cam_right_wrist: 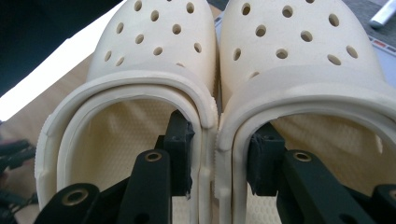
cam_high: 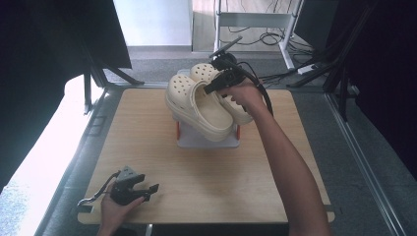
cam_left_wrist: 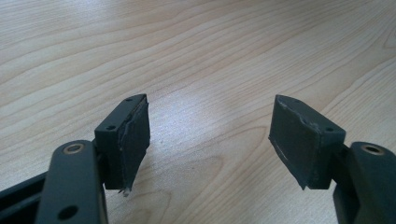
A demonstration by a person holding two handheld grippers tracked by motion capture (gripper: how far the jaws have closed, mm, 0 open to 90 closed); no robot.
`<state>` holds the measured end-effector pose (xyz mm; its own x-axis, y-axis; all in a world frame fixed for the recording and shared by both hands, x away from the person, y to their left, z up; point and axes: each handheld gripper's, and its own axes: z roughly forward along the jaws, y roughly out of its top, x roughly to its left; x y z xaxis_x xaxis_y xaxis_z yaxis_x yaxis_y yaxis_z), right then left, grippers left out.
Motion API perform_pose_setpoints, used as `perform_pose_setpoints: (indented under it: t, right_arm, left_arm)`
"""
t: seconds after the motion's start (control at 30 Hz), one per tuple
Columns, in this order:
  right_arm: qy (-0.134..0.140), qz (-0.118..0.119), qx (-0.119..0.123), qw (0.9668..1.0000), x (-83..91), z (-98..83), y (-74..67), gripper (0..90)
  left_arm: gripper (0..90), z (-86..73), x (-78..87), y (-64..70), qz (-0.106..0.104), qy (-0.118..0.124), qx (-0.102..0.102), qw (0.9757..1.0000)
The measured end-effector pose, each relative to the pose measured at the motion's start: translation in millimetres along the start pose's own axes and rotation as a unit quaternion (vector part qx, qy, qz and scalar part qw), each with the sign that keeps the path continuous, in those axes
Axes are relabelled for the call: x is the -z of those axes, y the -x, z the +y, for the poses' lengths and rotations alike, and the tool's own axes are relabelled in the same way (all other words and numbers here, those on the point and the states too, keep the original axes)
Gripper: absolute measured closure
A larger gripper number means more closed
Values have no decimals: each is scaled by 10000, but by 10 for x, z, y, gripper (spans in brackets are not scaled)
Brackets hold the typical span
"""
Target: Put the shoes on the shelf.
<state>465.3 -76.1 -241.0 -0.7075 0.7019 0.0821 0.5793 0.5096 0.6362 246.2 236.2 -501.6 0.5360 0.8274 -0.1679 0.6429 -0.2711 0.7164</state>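
- Nearest the person, at the near left corner of the wooden surface (cam_high: 196,177), the left gripper (cam_high: 147,189) sits low in the person's left hand (cam_high: 115,209).
- Its jaws stand wide apart with nothing between them; the left gripper view looks past the two black pads (cam_left_wrist: 133,140) onto bare wood grain.
- Farther in, the person's right forearm (cam_high: 290,162) reaches from the near right toward the far middle of the surface.
- At the far middle, a small white stand (cam_high: 206,140) with orange sides rests on the wood.
- Above that stand, the right gripper (cam_high: 216,88) holds a pair of cream clogs (cam_high: 196,105) lifted and tilted, toes pointing far.
- One jaw sits inside each clog, and together they pinch the two touching inner walls, as the right gripper view shows.
- Both clogs lie side by side, pressed together, their perforated toes (cam_right_wrist: 159,32) uppermost in that view.
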Motion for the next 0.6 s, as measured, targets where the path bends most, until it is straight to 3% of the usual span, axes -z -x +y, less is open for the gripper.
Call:
perform_pose_setpoints:
  t: [0.2, 0.37, 0.6]
  right_arm:
    - [78, -254, -449, 9986, -104, 114, 128, 662]
    - [103, -483, -555, 9972, -171, 204, 159, 661]
    - [153, -601, -755, 9952, -232, 279, 191, 661]
  left_arm:
    - [295, -2, 6, -2, -1, 4, 5, 10000]
    - [295, -3, 5, -2, -7, -3, -7, 10000]
    - [295, -4, 19, -7, 2, 20, -19, 10000]
